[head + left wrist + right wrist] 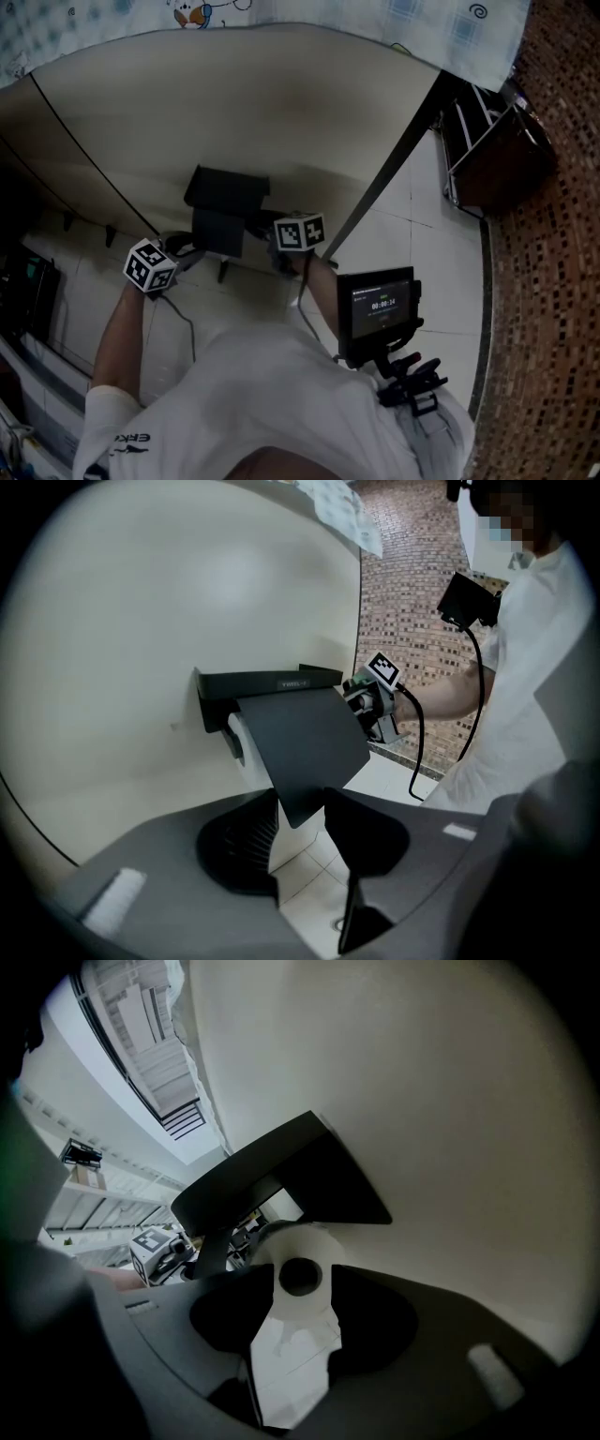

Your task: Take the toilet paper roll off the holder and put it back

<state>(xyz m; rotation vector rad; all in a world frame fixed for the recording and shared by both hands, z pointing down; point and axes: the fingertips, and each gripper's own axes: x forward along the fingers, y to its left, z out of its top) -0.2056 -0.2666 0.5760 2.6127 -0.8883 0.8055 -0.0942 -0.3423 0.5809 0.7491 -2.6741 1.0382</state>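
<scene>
Left gripper view has the left gripper point(300, 829) closed on the lower corner of the holder's black cover flap point(300, 742), the two jaws meeting the flap's edge from either side and holding it tilted out and away from the wall point(131, 621). Behind the flap the black wall-mounted holder point(267, 680) carries the white toilet paper roll point(238, 745), of which only one end shows past the flap's edge; the roll sits on the holder under its flat top shelf. Pale floor tiles point(309, 897) show below, between the jaws. Right gripper view looks straight along the roll's axis: the right gripper point(302, 1290) has its jaws spread wide and gripping nothing, their tips overlapping the sides of the roll's round end face, with the dark core hole sitting in the gap between them. Whether the tips touch the paper cannot be told. The lifted flap juts out above the roll in this view. Head view shows both grippers at the holder, the left one at its left side and the right one at its right end, with the person's white sleeve and a small lit screen point(380, 307) on a mount lower down.
</scene>
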